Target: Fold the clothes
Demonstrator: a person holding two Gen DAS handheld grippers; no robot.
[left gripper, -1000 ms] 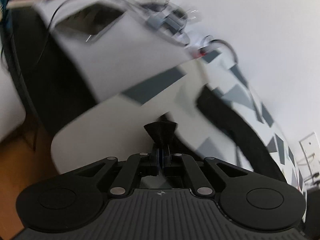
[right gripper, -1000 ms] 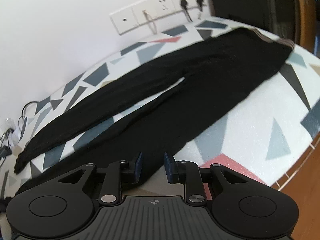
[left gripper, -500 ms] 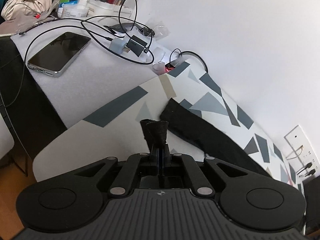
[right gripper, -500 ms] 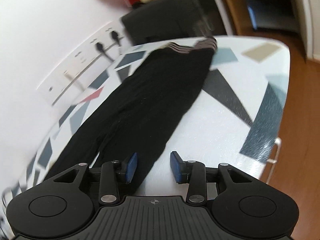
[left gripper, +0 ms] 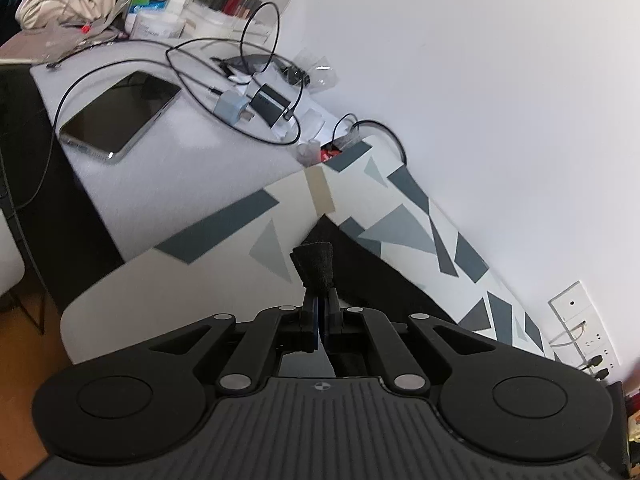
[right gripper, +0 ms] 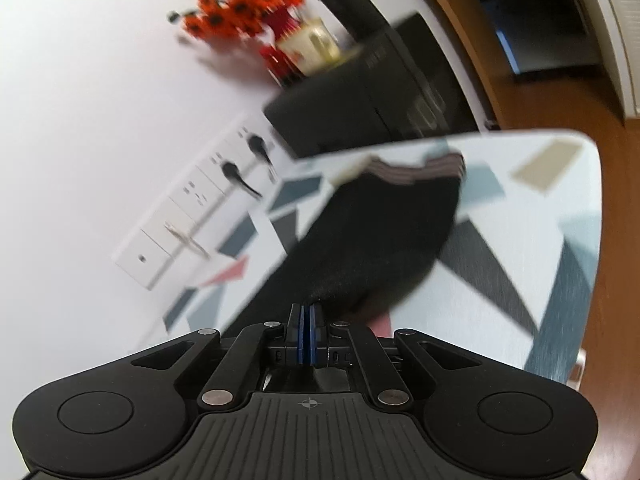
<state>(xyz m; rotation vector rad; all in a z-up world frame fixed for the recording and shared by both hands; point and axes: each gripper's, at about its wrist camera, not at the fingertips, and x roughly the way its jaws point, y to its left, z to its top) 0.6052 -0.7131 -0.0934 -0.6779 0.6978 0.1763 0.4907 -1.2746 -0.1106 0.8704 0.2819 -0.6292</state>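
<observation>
Black leggings (right gripper: 380,240) lie along the patterned table (right gripper: 500,300), their striped waistband (right gripper: 416,166) at the far end. My right gripper (right gripper: 307,312) is shut, and the near edge of the leggings bunches up at its blue pads. In the left wrist view my left gripper (left gripper: 320,304) is shut on the end of one legging leg, a black tuft (left gripper: 314,266) sticking out past the fingertips. The other leg (left gripper: 372,276) lies flat on the table (left gripper: 200,280) just beyond, towards the wall.
A phone (left gripper: 120,116), chargers with looping cables (left gripper: 256,104) and bottles (left gripper: 154,0) crowd the white surface at the table's far end. Wall sockets (right gripper: 192,208) run along the wall. Orange flowers (right gripper: 236,4) stand on a black appliance (right gripper: 360,92). Wooden floor (right gripper: 616,240) lies past the table edge.
My right gripper has swung towards the waistband end and gone from open to shut on the leggings' edge. My left gripper stays shut on the leg end, and its view has steadied.
</observation>
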